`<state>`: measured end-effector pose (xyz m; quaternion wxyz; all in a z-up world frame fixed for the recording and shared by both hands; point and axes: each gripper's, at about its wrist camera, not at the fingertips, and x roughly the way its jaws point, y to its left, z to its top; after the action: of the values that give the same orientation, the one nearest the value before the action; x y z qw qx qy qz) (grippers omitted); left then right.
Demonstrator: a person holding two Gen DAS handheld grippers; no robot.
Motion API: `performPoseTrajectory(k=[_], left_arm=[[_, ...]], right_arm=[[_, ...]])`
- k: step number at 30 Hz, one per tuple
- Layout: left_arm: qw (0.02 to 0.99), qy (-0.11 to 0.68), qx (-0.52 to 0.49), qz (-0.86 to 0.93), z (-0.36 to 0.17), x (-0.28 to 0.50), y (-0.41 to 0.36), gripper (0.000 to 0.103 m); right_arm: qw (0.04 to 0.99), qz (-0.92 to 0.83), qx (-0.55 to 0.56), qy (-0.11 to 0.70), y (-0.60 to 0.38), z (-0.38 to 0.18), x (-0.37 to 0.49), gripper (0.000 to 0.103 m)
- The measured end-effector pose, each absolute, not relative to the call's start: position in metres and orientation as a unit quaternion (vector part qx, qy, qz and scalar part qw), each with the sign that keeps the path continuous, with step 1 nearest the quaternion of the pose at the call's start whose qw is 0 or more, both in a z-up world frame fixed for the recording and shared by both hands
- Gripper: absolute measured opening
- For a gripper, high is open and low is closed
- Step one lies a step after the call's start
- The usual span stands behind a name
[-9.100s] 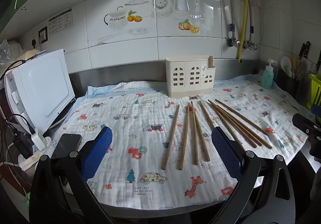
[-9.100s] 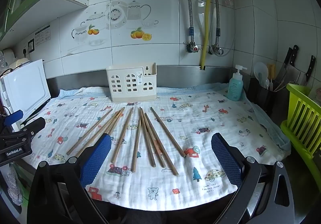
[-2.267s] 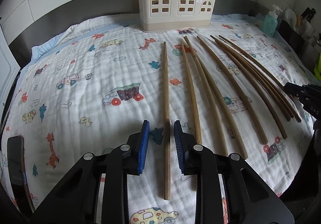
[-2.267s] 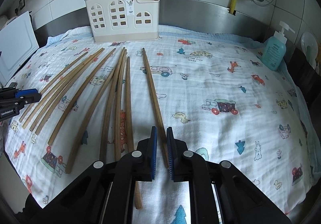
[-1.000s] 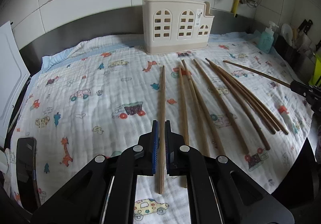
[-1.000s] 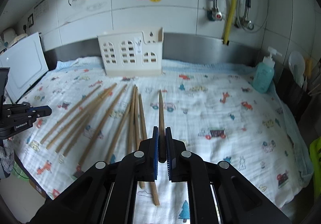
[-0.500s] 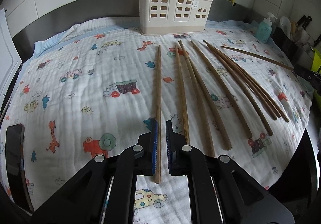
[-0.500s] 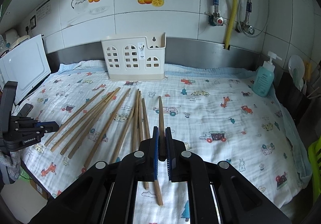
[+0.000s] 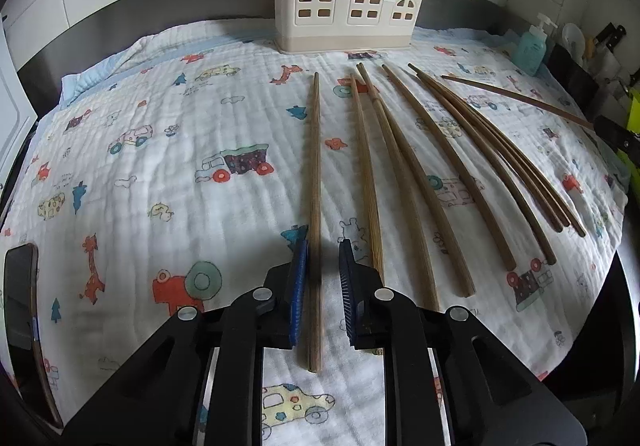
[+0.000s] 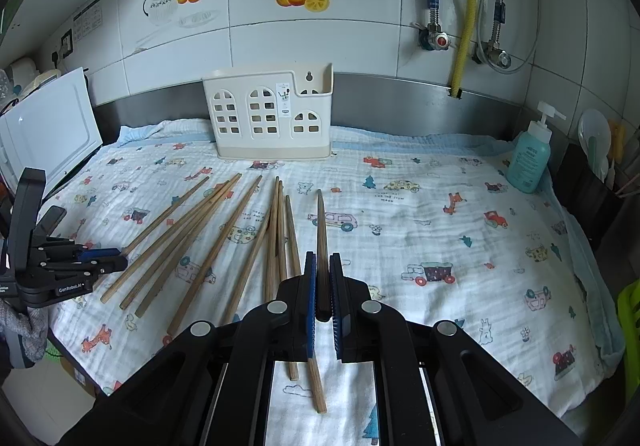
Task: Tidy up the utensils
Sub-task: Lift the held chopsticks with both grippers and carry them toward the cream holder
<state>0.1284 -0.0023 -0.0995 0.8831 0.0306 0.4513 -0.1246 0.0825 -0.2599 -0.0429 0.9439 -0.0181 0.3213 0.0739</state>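
Kitchen setting: a white tiled wall with fruit and teapot decals rises behind a table covered by a white cloth printed with cars, giraffes and trees.

Left wrist view. A cream utensil holder with arched window cut-outs stands upright at the top centre of the frame, on the far edge of the cloth. Wooden chopsticks lie fanned across the centre and right of the cloth, their far tips toward the holder. One separate chopstick lies flat to the left of the fan, its near part running between the blue pads of the left gripper at lower centre. The jaws are opening; a gap shows between the stick and the right pad, so the stick rests on the cloth rather than being clamped. A dark phone lies at the lower left edge. A teal soap bottle stands at upper right.

Right wrist view. The holder stands at centre, against the steel backsplash. The right gripper at lower centre is closed on a single chopstick, whose tip angles up off the cloth. The remaining chopsticks lie left of centre. The left gripper appears at the left edge, low over the cloth. The soap bottle stands at right.
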Motion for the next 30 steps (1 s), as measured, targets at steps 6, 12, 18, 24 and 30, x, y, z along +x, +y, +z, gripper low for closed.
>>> performPoseTrajectory(k=[6,12,18,24,30], left_arm=[[0.886,0.445,0.025,-0.126,-0.100,0.128,0.000,0.015],[0.891,0.439,0.039,-0.114,-0.100,0.127,-0.004,0.005],[0.899,0.423,0.019,-0.113,-0.086,0.126,0.004,0.005],[0.917,0.379,0.007,-0.124,-0.050,0.126,0.007,0.005],[0.928,0.348,0.002,-0.135,-0.025,0.137,0.006,0.005]], right_arm=[[0.945,0.073,-0.014,0.318,-0.259,-0.040,0.082,0.007],[0.946,0.073,-0.010,0.316,-0.259,-0.039,0.083,0.007],[0.949,0.074,-0.008,0.306,-0.257,-0.032,0.082,0.007],[0.955,0.078,-0.010,0.285,-0.253,-0.013,0.088,0.007],[0.961,0.088,-0.014,0.262,-0.249,0.011,0.102,0.007]])
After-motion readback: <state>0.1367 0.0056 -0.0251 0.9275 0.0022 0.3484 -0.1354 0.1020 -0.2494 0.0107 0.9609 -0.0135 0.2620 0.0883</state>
